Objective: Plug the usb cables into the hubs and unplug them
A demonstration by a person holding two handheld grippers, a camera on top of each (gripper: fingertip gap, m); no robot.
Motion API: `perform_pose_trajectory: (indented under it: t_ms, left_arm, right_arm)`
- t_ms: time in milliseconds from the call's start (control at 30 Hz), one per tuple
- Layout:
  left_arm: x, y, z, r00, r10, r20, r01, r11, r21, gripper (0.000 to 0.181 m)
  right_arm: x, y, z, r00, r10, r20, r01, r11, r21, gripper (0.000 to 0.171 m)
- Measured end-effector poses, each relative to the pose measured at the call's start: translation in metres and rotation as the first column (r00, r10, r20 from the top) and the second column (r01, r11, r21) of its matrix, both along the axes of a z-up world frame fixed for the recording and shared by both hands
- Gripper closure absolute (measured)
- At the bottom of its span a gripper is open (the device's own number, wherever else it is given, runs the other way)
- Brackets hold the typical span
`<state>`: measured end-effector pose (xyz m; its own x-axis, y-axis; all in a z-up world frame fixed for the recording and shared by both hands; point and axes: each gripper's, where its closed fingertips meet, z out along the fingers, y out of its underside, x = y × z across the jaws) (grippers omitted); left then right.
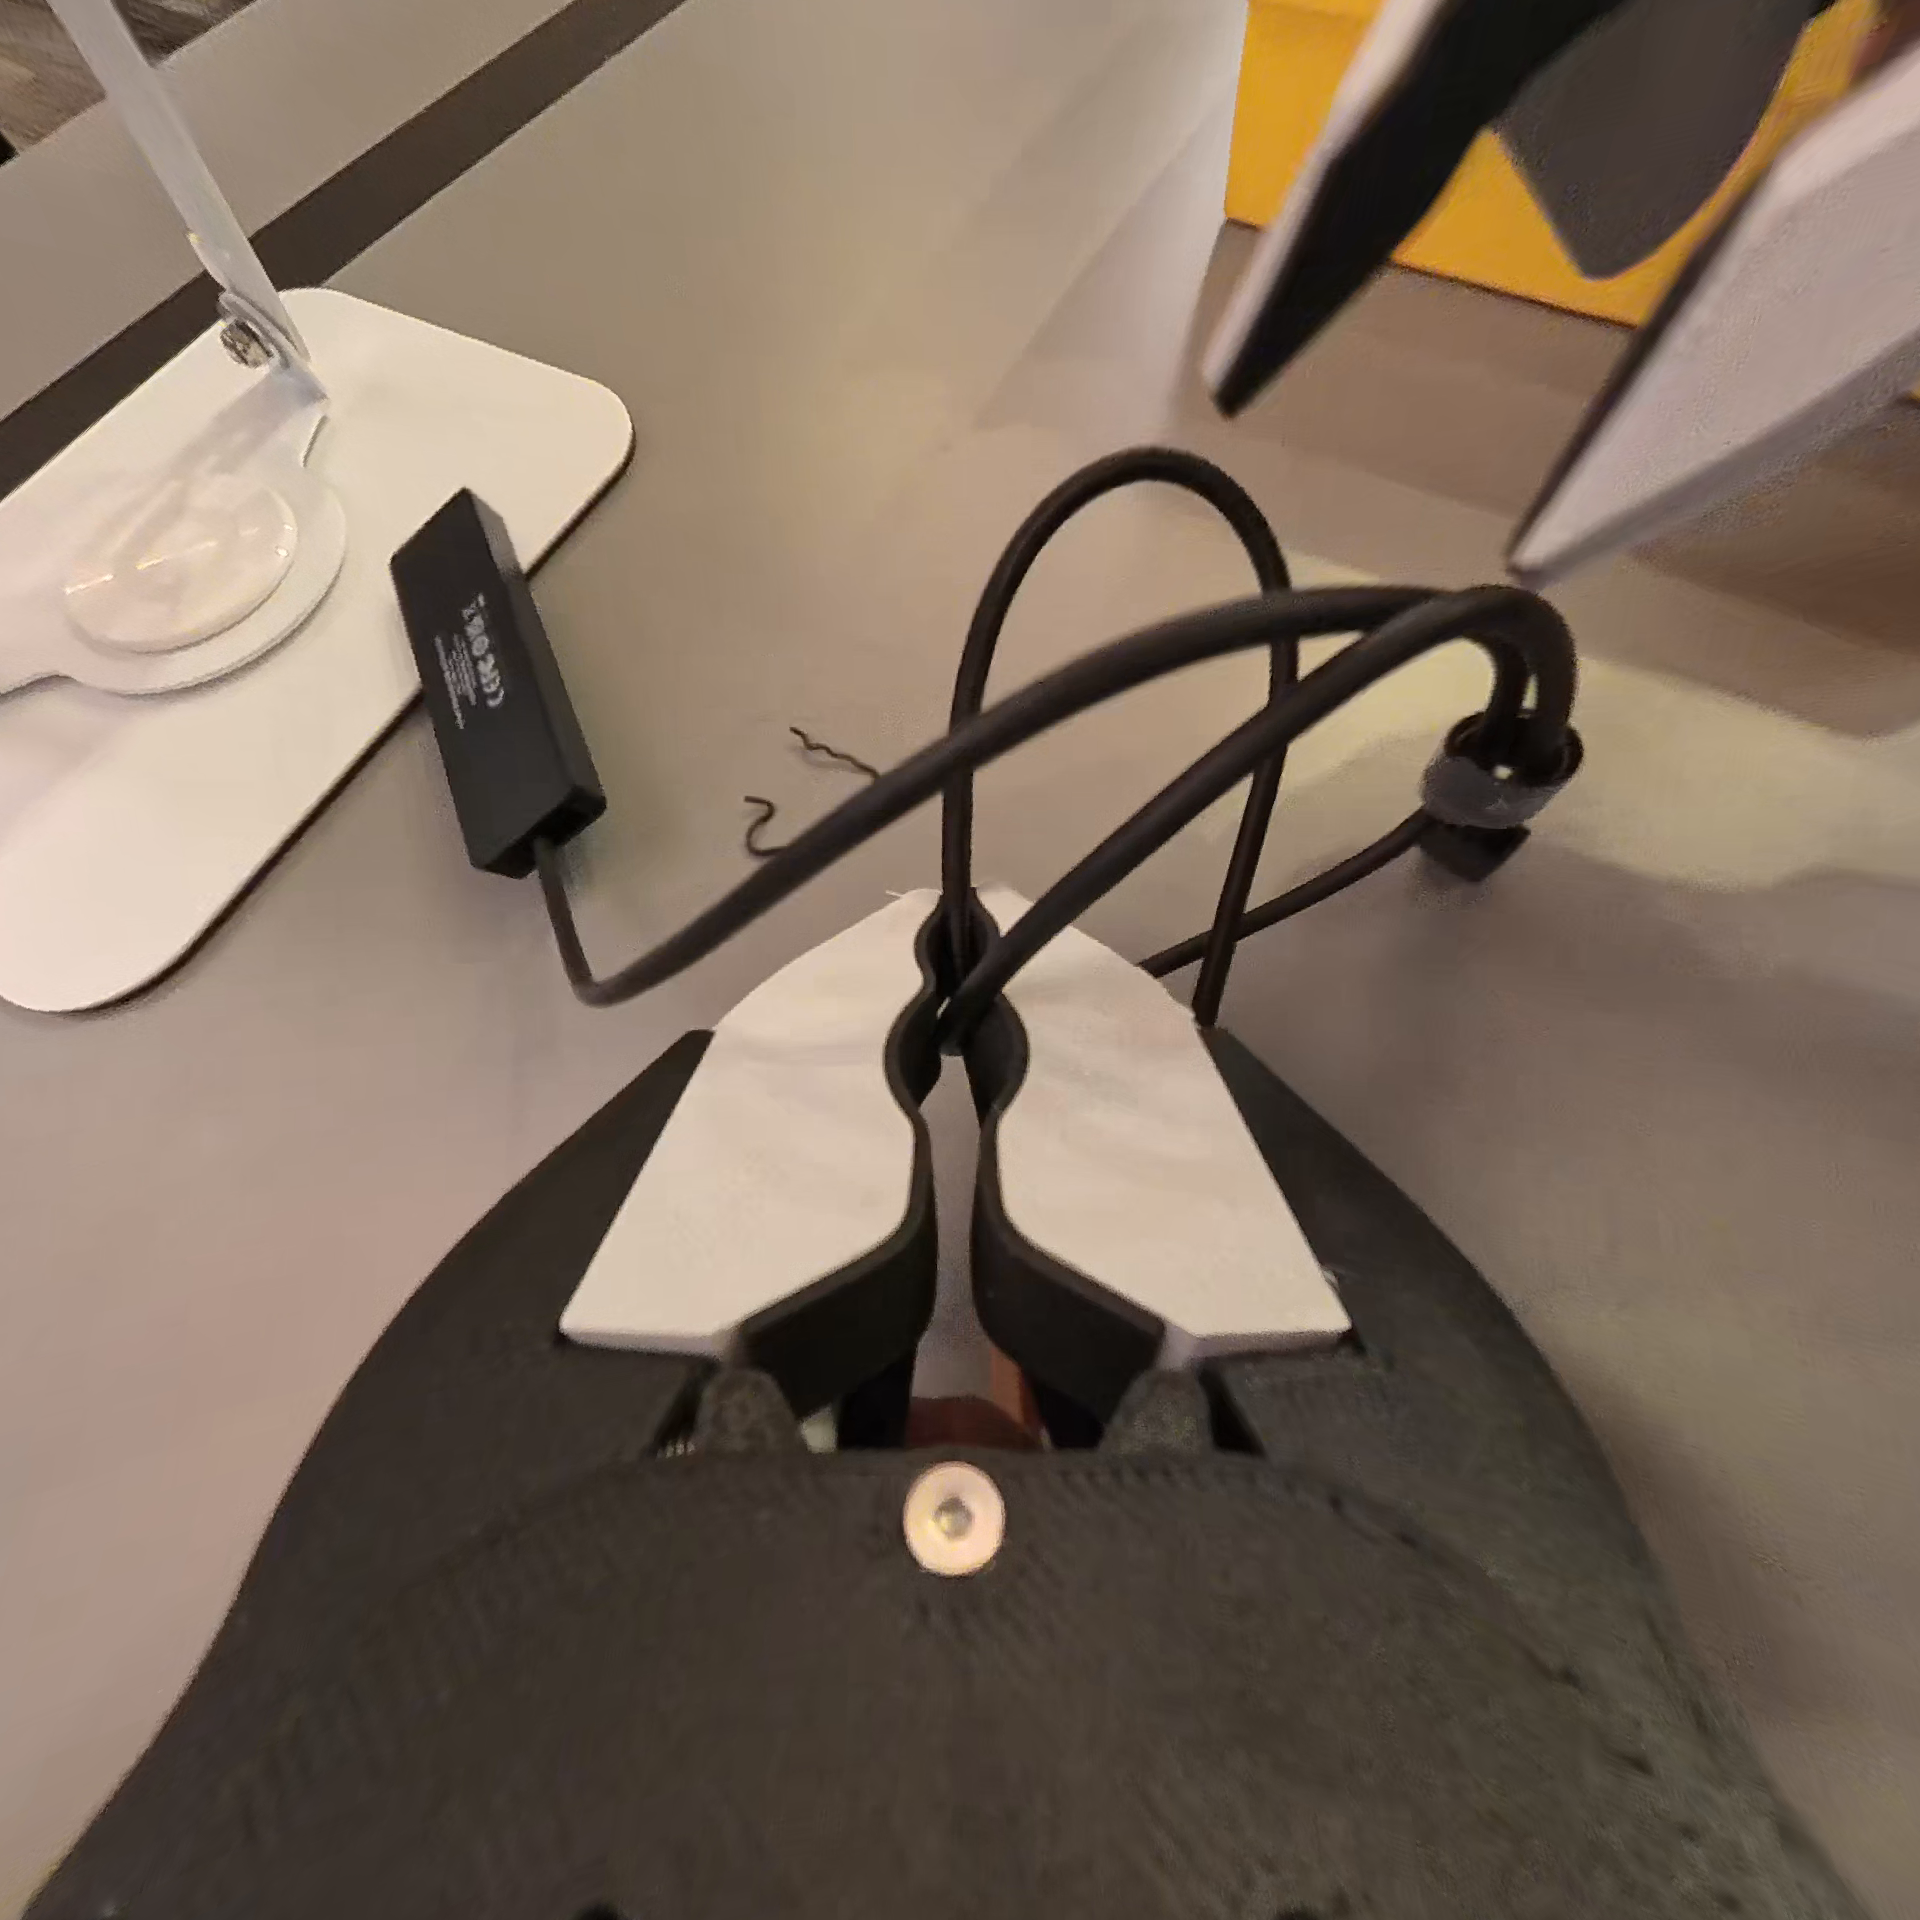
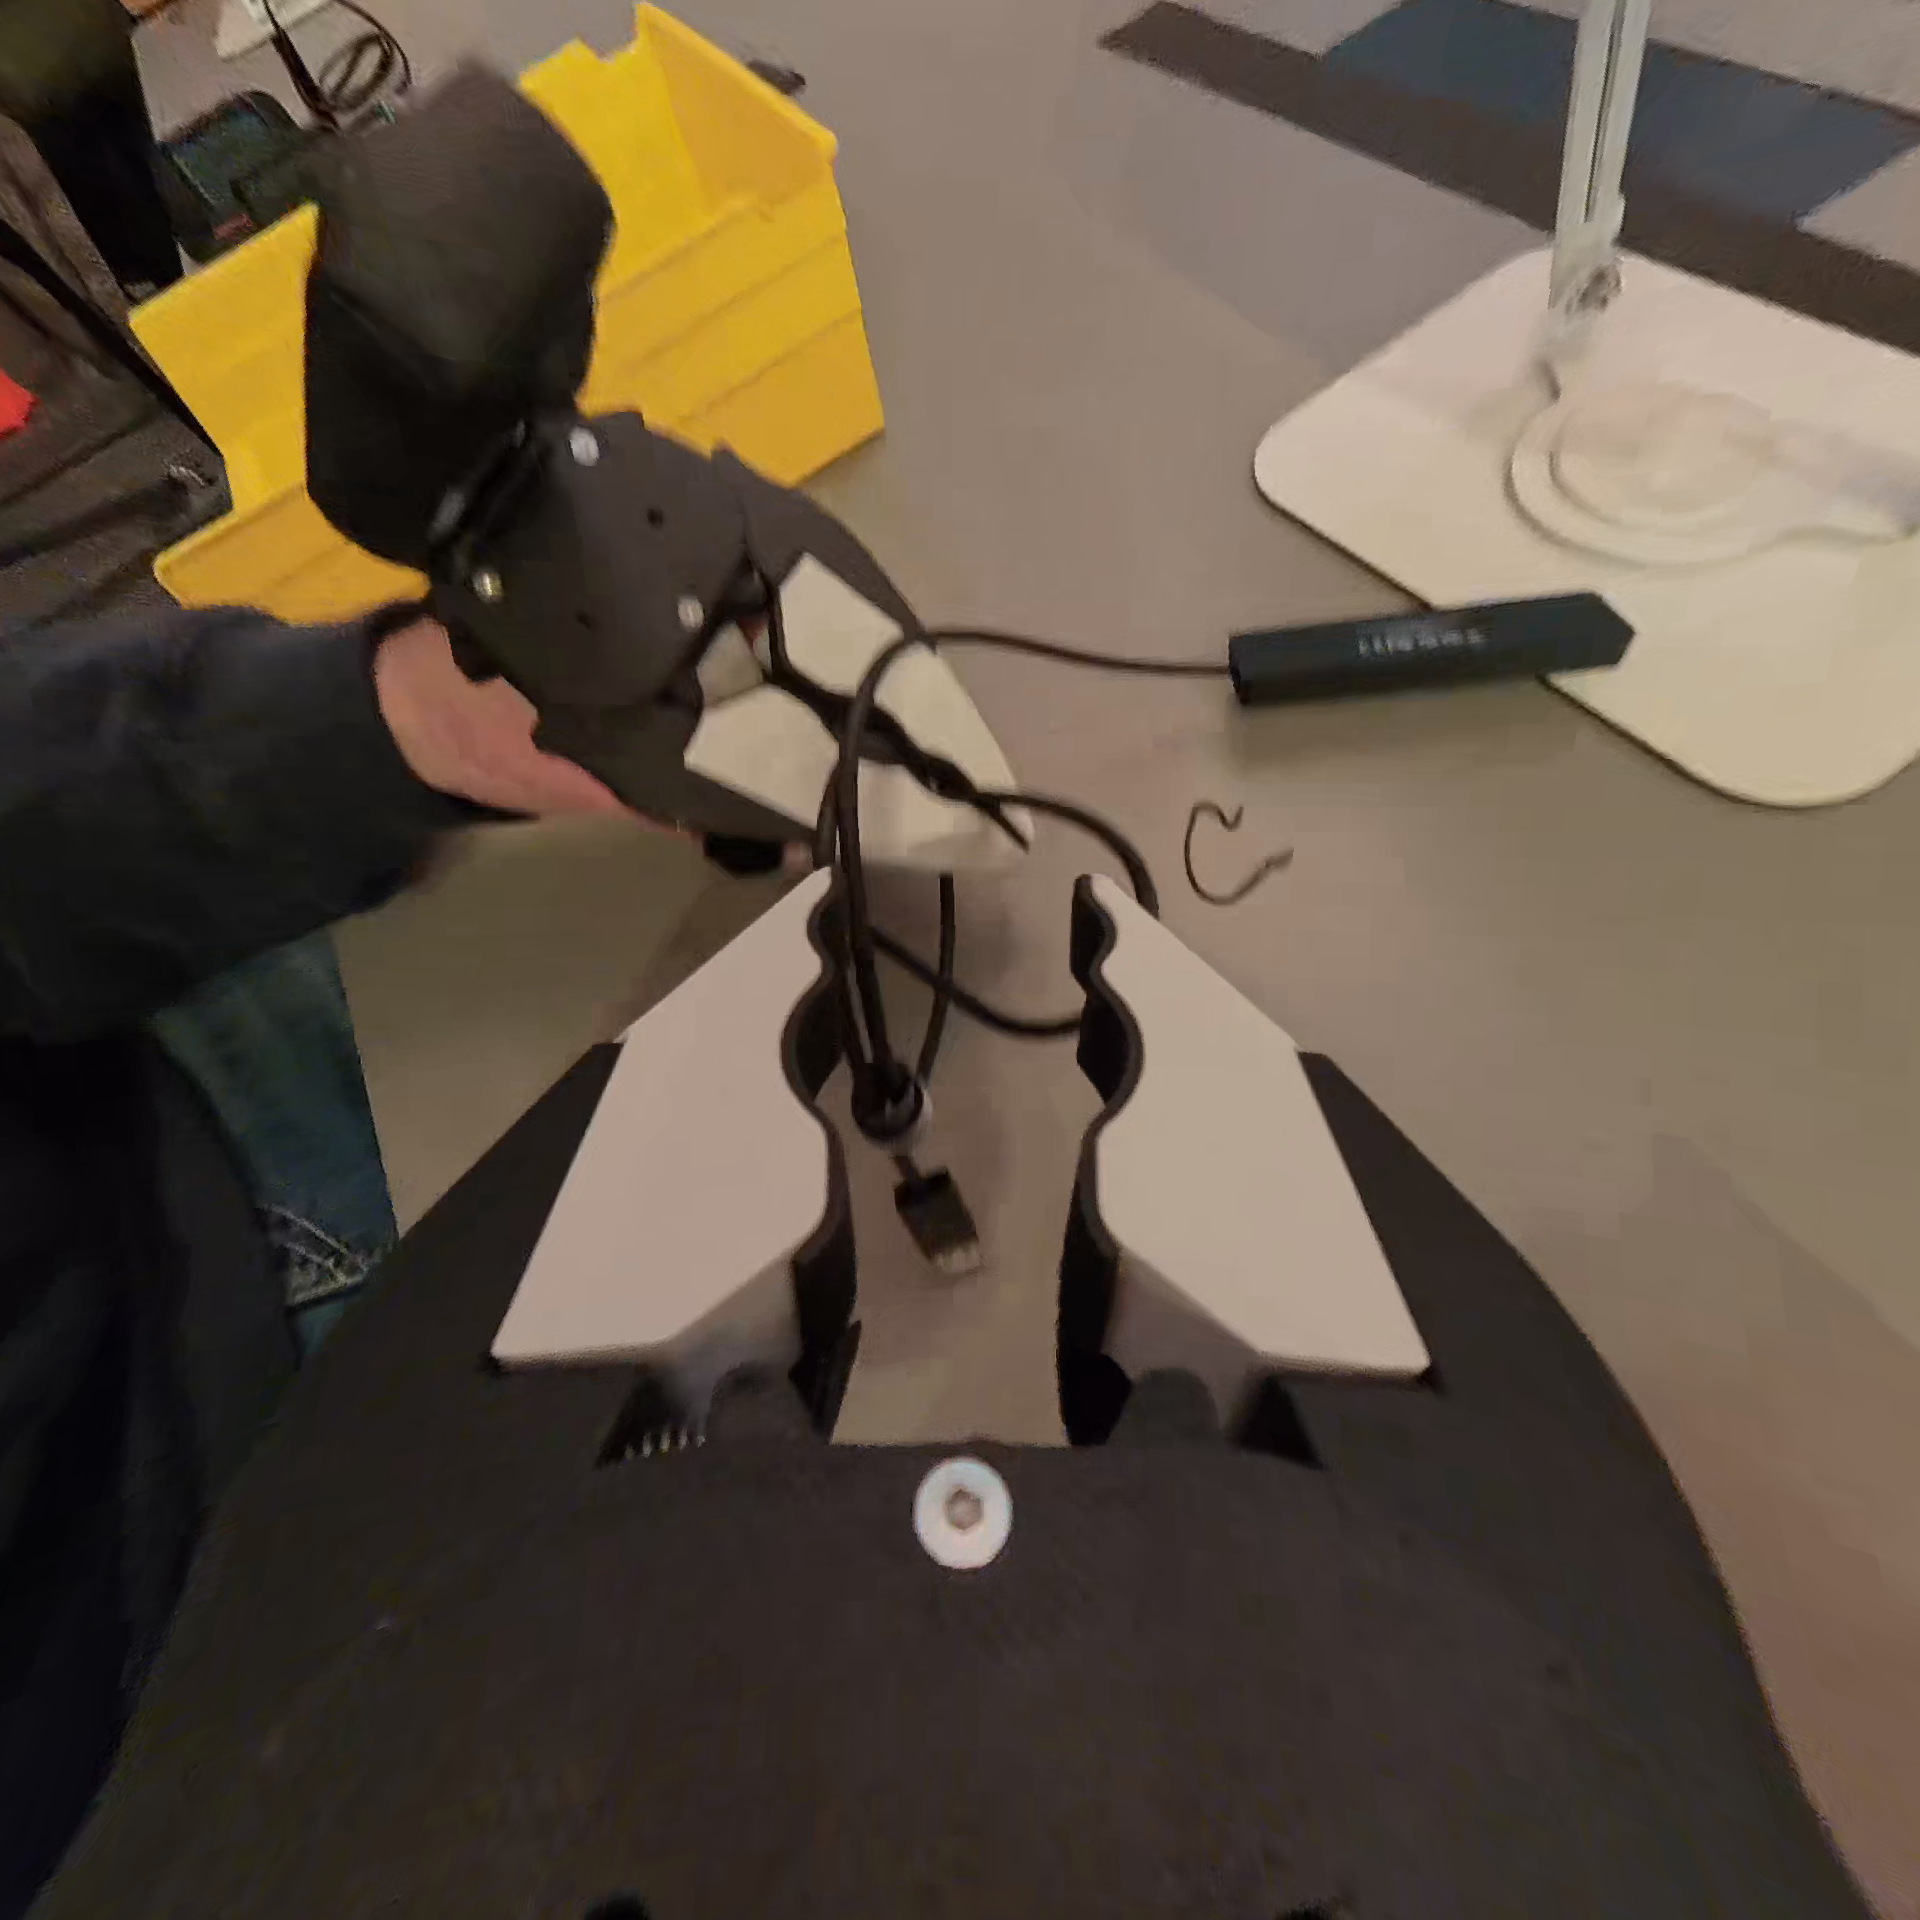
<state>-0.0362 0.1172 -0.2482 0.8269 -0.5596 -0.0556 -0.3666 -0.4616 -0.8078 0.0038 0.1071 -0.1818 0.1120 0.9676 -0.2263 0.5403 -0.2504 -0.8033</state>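
My left gripper (image 1: pixel 954 935) is shut on the black USB cable (image 1: pixel 1143 665), pinching looped strands between its white fingertips above the table. The cable runs to a black hub (image 1: pixel 499 686) lying against a white lamp base. A black strap (image 1: pixel 1496 774) bundles the loops. In the right wrist view, my right gripper (image 2: pixel 956 914) is open, and the cable's USB plug (image 2: pixel 935 1226) sits below the strap, between its fingers without touching them. The left gripper (image 2: pixel 987 821) holds the cable just ahead of it. The hub (image 2: pixel 1423 644) lies at the right.
A white lamp base (image 1: pixel 312 623) with an upright stem stands on the grey table (image 1: pixel 831 260) beside the hub. A yellow bin (image 2: pixel 717 260) stands behind the left gripper. A small loose black wire piece (image 2: pixel 1226 852) lies on the table. A person's sleeve (image 2: pixel 156 779) is at the left. The left gripper's tips are roughly 8 cm from the right gripper's.
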Motion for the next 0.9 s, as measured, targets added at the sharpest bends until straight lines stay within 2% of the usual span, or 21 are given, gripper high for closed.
perform_pose_trajectory:
  t_ms: [100, 133, 200, 233, 300, 400, 433, 467, 533, 567, 600, 667, 700, 767, 900]
  left_arm:
    - [0.003, -0.003, -0.003, 1.0, -0.003, -0.022, 0.004, 1.0, 0.008, 0.181]
    - [0.003, -0.003, -0.004, 1.0, -0.001, -0.019, 0.001, 1.0, 0.005, 0.181]
    - [0.003, -0.004, -0.007, 1.0, 0.003, -0.018, -0.003, 1.0, 0.005, 0.181]
    - [0.003, -0.004, -0.008, 1.0, 0.006, -0.018, -0.006, 1.0, 0.003, 0.181]
    - [0.004, -0.006, -0.008, 1.0, 0.01, -0.005, -0.01, 1.0, -0.001, 0.181]
    - [0.005, -0.008, -0.007, 1.0, 0.007, -0.015, -0.007, 1.0, 0.014, 0.181]
    - [0.006, -0.009, -0.008, 1.0, 0.006, -0.028, -0.006, 1.0, 0.017, 0.181]
    - [0.007, -0.009, -0.009, 0.999, 0.004, -0.036, -0.003, 1.0, 0.015, 0.181]
    - [0.008, -0.01, -0.011, 0.999, -0.001, -0.046, 0.001, 1.0, 0.013, 0.181]
    - [0.008, -0.01, -0.011, 0.999, 0.004, -0.052, -0.003, 1.0, 0.015, 0.181]
    - [0.007, -0.01, -0.012, 0.998, 0.01, -0.059, -0.01, 1.0, 0.009, 0.181]
    - [0.005, -0.011, -0.011, 0.998, 0.017, -0.055, -0.016, 1.0, 0.017, 0.181]
    - [0.004, -0.01, -0.009, 0.998, 0.028, -0.047, -0.027, 0.999, 0.019, 0.181]
    - [0.002, -0.009, -0.006, 0.997, 0.038, -0.062, -0.035, 0.999, 0.036, 0.181]
    - [0.007, -0.01, -0.007, 0.997, 0.026, -0.075, -0.023, 0.999, 0.038, 0.181]
  right_arm:
    - [-0.018, -0.001, 0.001, 0.997, 0.042, 0.057, -0.044, 0.999, 0.032, 0.136]
    - [-0.021, -0.003, -0.005, 0.993, 0.063, 0.103, -0.064, 0.998, 0.007, 0.136]
    - [-0.027, -0.014, -0.014, 0.978, 0.14, 0.153, -0.126, 0.987, -0.101, 0.148]
    - [-0.03, -0.02, -0.016, 0.973, 0.175, 0.151, -0.154, 0.978, -0.139, 0.151]
    - [-0.036, -0.027, -0.017, 0.972, 0.201, 0.124, -0.169, 0.959, -0.227, 0.143]
    - [-0.047, -0.02, -0.009, 0.992, 0.127, 0.02, -0.111, 0.926, -0.362, 0.141]
    - [-0.047, -0.016, -0.015, 0.993, 0.111, 0.047, -0.087, 0.929, -0.36, 0.135]
    - [-0.048, -0.015, -0.02, 0.991, 0.112, 0.067, -0.082, 0.932, -0.352, 0.141]
    - [-0.054, -0.024, -0.021, 0.987, 0.15, 0.055, -0.119, 0.921, -0.372, 0.168]
    - [-0.056, -0.028, -0.023, 0.985, 0.165, 0.058, -0.131, 0.917, -0.376, 0.171]
    - [-0.058, -0.03, -0.024, 0.983, 0.17, 0.064, -0.133, 0.915, -0.381, 0.171]
    - [-0.056, -0.031, -0.029, 0.977, 0.177, 0.117, -0.122, 0.92, -0.374, 0.141]
    - [-0.054, -0.032, -0.031, 0.971, 0.189, 0.144, -0.125, 0.923, -0.364, 0.139]
    - [-0.054, -0.033, -0.026, 0.972, 0.184, 0.148, -0.126, 0.933, -0.337, 0.156]
    - [-0.053, -0.035, -0.028, 0.97, 0.179, 0.165, -0.124, 0.946, -0.298, 0.167]
